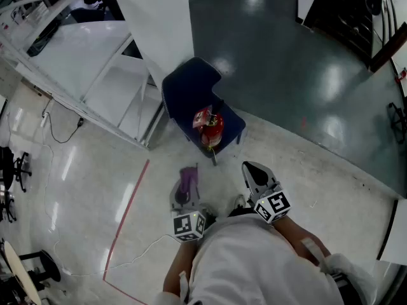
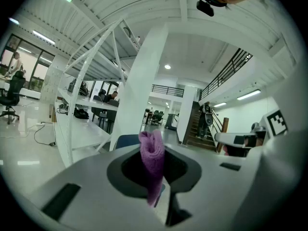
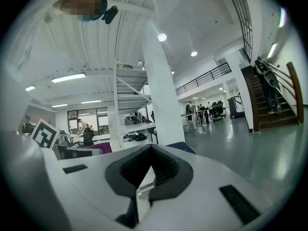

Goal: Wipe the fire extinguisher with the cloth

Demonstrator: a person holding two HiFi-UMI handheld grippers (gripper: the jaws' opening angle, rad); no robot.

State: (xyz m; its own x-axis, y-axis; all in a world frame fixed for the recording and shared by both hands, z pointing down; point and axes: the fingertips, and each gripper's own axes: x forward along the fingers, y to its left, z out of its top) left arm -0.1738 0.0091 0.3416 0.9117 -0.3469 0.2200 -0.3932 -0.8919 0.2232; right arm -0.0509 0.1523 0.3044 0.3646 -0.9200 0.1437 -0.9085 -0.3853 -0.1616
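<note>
Two handheld grippers reach forward from the bottom centre of the head view, above a person's white sleeve [image 1: 254, 259]. The left gripper [image 1: 185, 193] has its jaws clamped on a purple cloth [image 2: 153, 154], which stands up bunched between them and hangs below. The right gripper [image 1: 253, 171] has its jaws drawn together to a point, with nothing between them.

Just beyond both tips, at mid-frame, a red fire extinguisher [image 1: 210, 127] lies on the seat of a dark blue chair [image 1: 184, 94], apart from cloth and grippers alike. The chair's front edge faces the grippers, and bare floor opens to the right of it.

At lower left, a red tape line [image 1: 127, 215] and a thin white cable [image 1: 137, 256] cross the pale glossy floor [image 1: 305, 176]. A diagonal edge divides that floor from a dark, reflective floor [image 1: 286, 62] at upper right. Directly behind the chair rises a white pillar [image 1: 159, 18], with white desk frames [image 1: 82, 62] filling the upper left. In the right gripper view a staircase [image 3: 274, 95] climbs at the far right.
</note>
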